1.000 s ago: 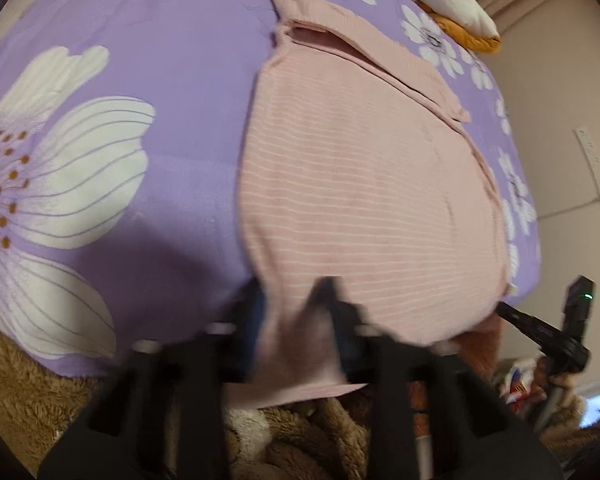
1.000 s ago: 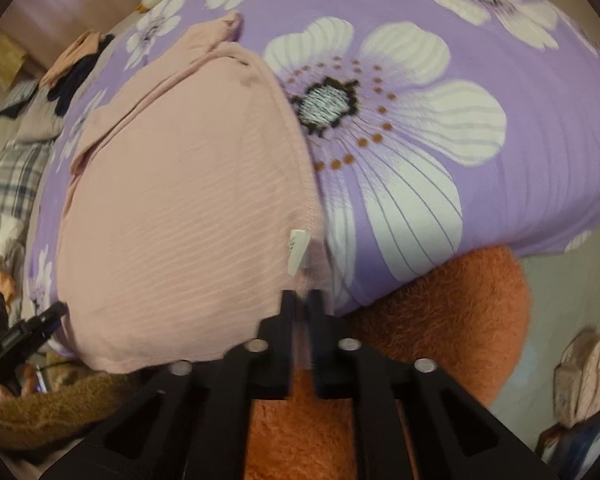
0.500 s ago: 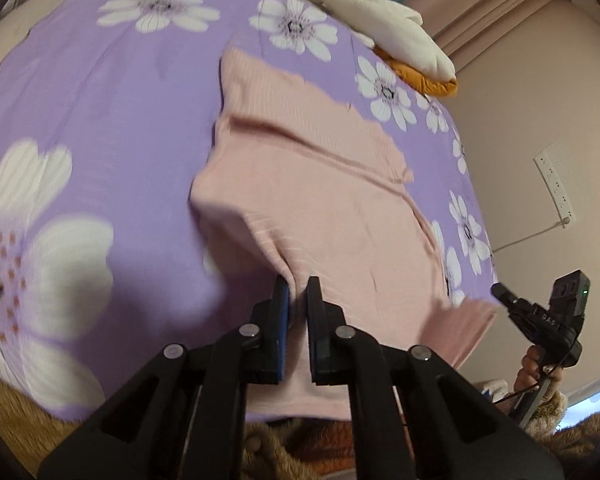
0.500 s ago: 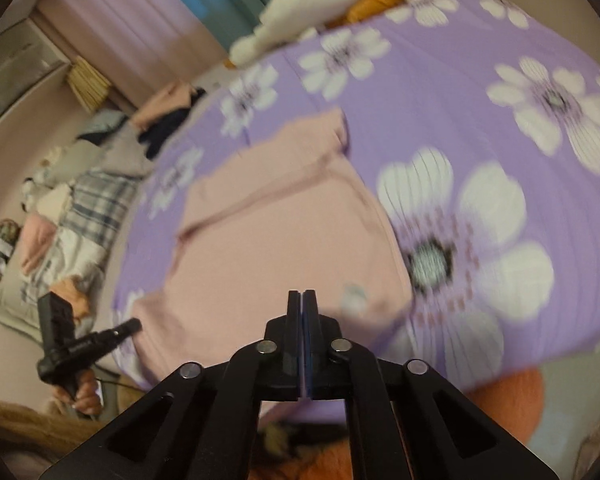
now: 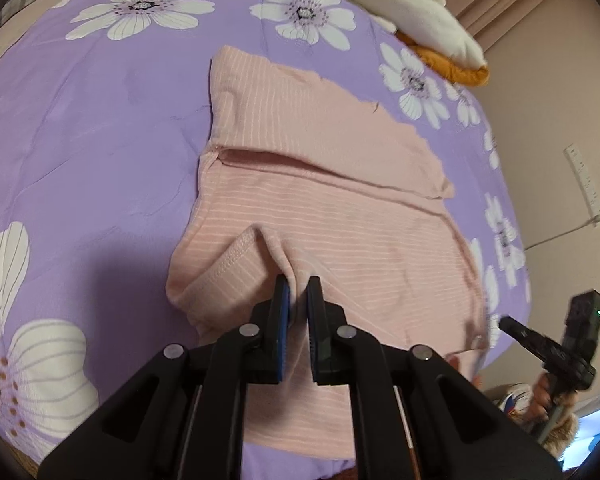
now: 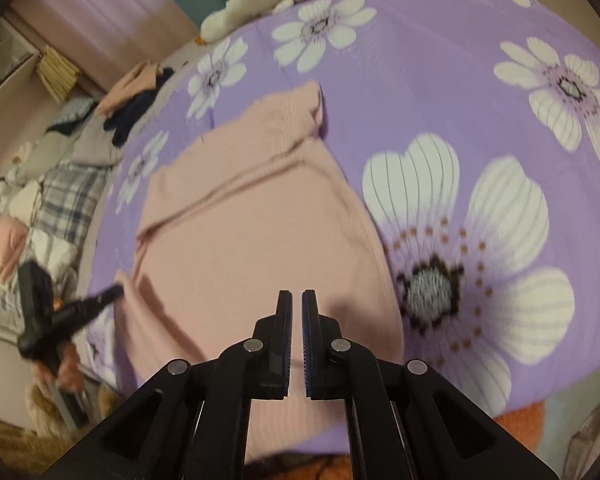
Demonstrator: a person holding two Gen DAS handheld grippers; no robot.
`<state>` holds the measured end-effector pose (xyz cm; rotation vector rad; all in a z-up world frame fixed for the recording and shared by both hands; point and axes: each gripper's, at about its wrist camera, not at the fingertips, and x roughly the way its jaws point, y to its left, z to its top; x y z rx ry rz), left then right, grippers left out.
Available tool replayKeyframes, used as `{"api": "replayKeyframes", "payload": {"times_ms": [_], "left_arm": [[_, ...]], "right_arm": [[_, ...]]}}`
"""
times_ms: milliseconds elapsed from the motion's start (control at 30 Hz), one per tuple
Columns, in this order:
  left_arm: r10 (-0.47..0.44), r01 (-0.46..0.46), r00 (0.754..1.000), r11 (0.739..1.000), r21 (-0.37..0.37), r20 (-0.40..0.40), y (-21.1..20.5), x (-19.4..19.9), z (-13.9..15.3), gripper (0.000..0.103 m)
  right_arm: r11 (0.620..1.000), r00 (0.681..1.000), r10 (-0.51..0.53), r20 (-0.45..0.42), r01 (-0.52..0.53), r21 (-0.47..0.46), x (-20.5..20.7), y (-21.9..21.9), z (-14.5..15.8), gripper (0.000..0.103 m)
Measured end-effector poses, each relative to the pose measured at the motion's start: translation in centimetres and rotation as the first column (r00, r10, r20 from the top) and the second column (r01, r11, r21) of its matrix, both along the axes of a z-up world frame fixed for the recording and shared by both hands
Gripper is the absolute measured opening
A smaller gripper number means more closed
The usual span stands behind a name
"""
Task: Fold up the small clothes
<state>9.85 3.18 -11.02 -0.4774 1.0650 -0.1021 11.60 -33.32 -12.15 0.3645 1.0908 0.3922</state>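
Left wrist view is filled by a purple bedspread (image 5: 100, 152) printed with large white flowers, running from the upper left down to the lower edge. On it, centre frame, lies the pink striped garment (image 5: 340, 216), its upper part folded down in a band across the body and its near hem raised into a ridge. A white and orange plush (image 5: 420, 4) sits at the top right edge of the bed. At lower centre the left gripper (image 5: 298, 284) has its blue-lined jaws pinching that raised ridge of pink cloth, with the stitched hem curling off to the left of them.

Right wrist view shows the same garment (image 6: 252, 240) in the middle, blurred, and a heap of clothes (image 6: 60, 184) at the left edge beyond the bed. The right gripper (image 6: 297, 300) at lower centre hangs over the pink cloth, jaws slightly parted with a narrow gap and nothing between them.
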Motion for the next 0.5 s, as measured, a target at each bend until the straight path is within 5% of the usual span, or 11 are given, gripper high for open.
{"api": "replayKeyframes", "payload": {"times_ms": [133,233,367,500], "left_arm": [[-0.008,0.009,0.999,1.000,0.014,-0.042,-0.1,0.6,-1.0,0.010],[-0.014,0.014,0.999,1.000,0.007,-0.037,0.2,0.1,-0.6,0.013],[-0.026,0.025,0.999,1.000,-0.004,-0.041,0.7,-1.6,0.1,0.040],[-0.046,0.046,0.998,0.999,0.014,-0.041,0.8,-4.0,0.4,0.057]], "right_arm": [[0.996,0.997,0.062,-0.044,-0.065,-0.065,-1.5,1.0,-0.7,0.045],[0.982,0.991,0.131,-0.041,-0.135,-0.134,-2.1,2.2,-0.8,0.048],[0.955,0.977,0.210,-0.037,-0.213,-0.207,-2.0,3.8,-1.5,0.062],[0.922,0.956,0.288,-0.060,-0.294,-0.251,-1.5,5.6,-2.6,0.064]]}}
